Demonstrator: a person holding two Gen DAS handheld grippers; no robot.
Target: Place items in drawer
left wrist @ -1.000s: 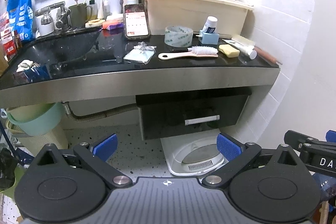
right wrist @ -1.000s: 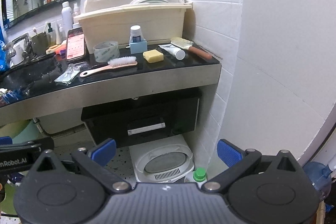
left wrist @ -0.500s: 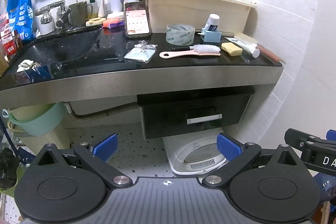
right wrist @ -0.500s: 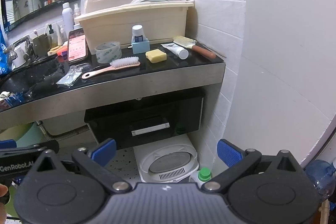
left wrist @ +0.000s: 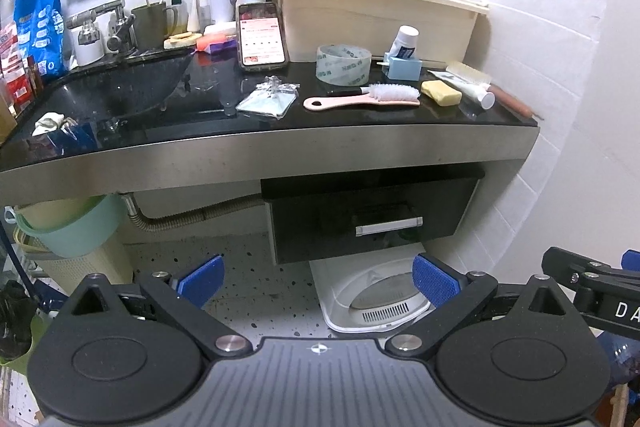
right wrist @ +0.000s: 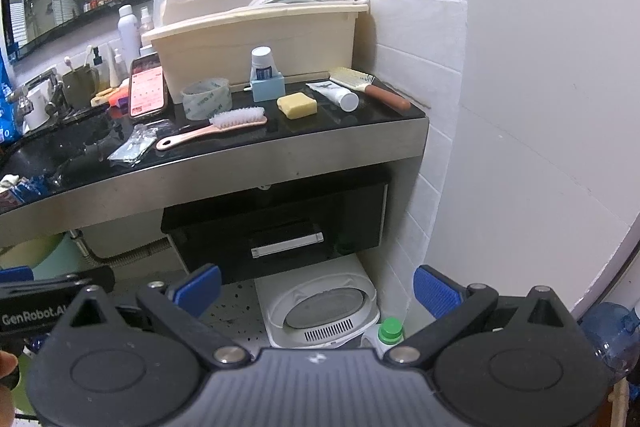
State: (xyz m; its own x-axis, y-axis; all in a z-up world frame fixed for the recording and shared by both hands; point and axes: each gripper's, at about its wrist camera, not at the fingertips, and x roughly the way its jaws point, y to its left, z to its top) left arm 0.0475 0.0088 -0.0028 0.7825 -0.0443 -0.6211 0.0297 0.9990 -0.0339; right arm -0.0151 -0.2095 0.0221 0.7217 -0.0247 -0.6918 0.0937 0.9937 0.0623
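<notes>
A black drawer (left wrist: 372,215) with a silver handle (left wrist: 389,226) hangs shut under the black countertop (left wrist: 192,123); it also shows in the right wrist view (right wrist: 280,227). On the counter lie a pink brush (left wrist: 362,98), a tape roll (left wrist: 343,63), a yellow soap bar (left wrist: 441,92), a white tube (left wrist: 468,89), a wooden-handled brush (left wrist: 500,95), a plastic packet (left wrist: 267,98) and a phone (left wrist: 262,35). My left gripper (left wrist: 318,277) is open and empty, low and short of the drawer. My right gripper (right wrist: 318,287) is open and empty, also low before the drawer.
A cream dish rack (left wrist: 372,7) stands at the back of the counter. A sink (left wrist: 120,95) and faucet (left wrist: 116,27) are at left. A white appliance (left wrist: 372,295) sits on the floor under the drawer, a green basin (left wrist: 72,227) at left, a green-capped bottle (right wrist: 390,331) by the wall.
Both grippers have moved a little closer to the counter and drawer. Both stay open and empty.
</notes>
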